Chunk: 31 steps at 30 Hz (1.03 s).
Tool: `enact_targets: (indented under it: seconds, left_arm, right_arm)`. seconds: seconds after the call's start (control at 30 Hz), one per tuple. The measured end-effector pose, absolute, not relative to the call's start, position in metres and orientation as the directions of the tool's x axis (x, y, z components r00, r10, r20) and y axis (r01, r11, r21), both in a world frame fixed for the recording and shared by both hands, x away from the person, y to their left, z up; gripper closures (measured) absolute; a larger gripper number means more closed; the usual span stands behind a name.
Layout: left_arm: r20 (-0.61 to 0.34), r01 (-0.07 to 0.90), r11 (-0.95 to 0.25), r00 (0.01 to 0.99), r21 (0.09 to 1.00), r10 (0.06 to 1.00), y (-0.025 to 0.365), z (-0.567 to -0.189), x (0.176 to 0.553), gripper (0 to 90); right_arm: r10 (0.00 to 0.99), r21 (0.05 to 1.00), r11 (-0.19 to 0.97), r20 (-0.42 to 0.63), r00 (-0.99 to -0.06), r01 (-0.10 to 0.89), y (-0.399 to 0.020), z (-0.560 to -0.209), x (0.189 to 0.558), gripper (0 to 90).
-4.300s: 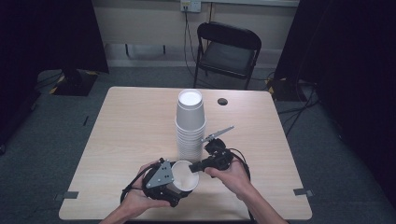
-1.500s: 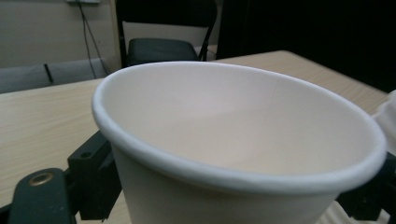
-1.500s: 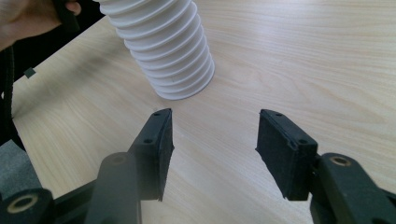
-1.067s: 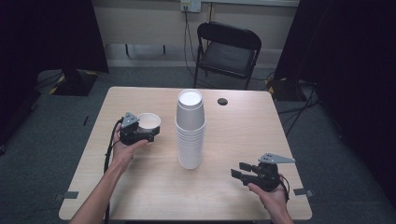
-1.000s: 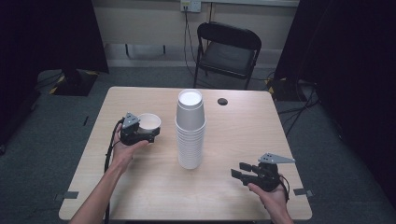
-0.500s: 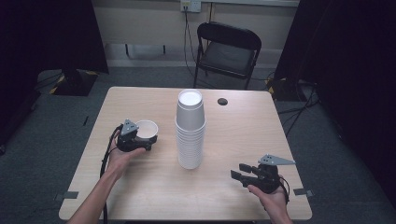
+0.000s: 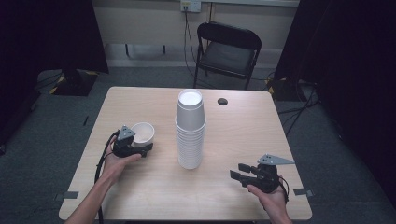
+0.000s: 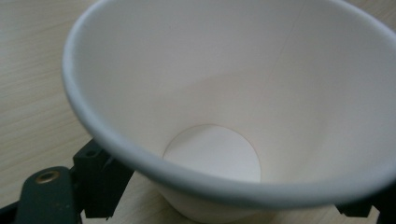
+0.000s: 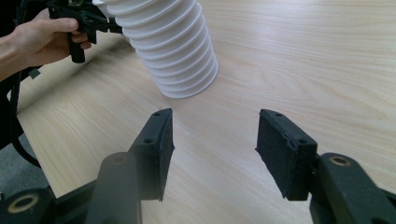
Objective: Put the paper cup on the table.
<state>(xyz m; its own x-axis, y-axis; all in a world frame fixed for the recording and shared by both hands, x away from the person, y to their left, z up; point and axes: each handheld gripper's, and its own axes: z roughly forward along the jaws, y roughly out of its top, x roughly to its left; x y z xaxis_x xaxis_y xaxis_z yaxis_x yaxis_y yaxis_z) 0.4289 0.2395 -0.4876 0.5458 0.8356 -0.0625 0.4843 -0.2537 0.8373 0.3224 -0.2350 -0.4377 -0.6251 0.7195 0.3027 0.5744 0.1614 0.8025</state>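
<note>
A single white paper cup point(image 7: 142, 133) stands mouth-up at the left of the wooden table point(image 7: 140, 186), with my left gripper point(image 7: 144, 145) shut on its lower wall. In the left gripper view the cup point(image 8: 233, 93) is empty, and the left gripper point(image 8: 233, 205) has a black finger point(image 8: 100, 182) pressed against each side. A tall stack of white cups point(image 7: 190, 130), mouth down, stands at the table's middle. My right gripper point(image 7: 237, 171) stands open at the front right, apart from the stack. The right gripper point(image 9: 212, 149) points toward the stack's base point(image 9: 173, 42), with nothing between its fingers.
A small black round object point(image 7: 222, 101) lies at the back of the table, right of the stack. A black folding chair point(image 7: 229, 46) stands behind the table. Cables trail from both grippers. Bare wood lies between the stack and the right gripper.
My left gripper has drawn the single cup nearer to the person, away from the table's back. The right gripper has stayed in place, still open.
</note>
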Motion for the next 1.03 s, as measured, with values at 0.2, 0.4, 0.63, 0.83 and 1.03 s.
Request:
enact_targets:
  seconds: [0.2, 0.4, 0.63, 0.83, 1.03]
  left_arm:
    - [-0.045, 0.499, -0.280, 0.545, 0.820, 0.837, 0.243, -0.487, 0.417, 15.6]
    - [-0.070, 0.518, -0.250, 0.520, 0.818, 0.851, 0.250, -0.480, 0.399, 15.6]
    - [-0.117, 0.541, -0.240, 0.543, 0.806, 0.832, 0.253, -0.462, 0.359, 15.6]
    - [-0.155, 0.532, -0.213, 0.564, 0.820, 0.811, 0.252, -0.453, 0.314, 15.6]
    - [-0.155, 0.508, -0.221, 0.596, 0.832, 0.788, 0.250, -0.461, 0.301, 15.8]
  right_arm:
    - [0.721, 0.802, 0.162, 0.303, -0.624, 0.576, -0.236, -0.437, 0.322, 46.3]
    - [0.728, 0.806, 0.153, 0.299, -0.617, 0.571, -0.238, -0.437, 0.322, 46.1]
    - [0.743, 0.811, 0.142, 0.292, -0.603, 0.568, -0.243, -0.438, 0.321, 44.6]
    - [0.762, 0.810, 0.145, 0.275, -0.587, 0.568, -0.247, -0.440, 0.321, 43.7]
    - [0.790, 0.816, 0.137, 0.252, -0.559, 0.561, -0.251, -0.445, 0.323, 33.2]
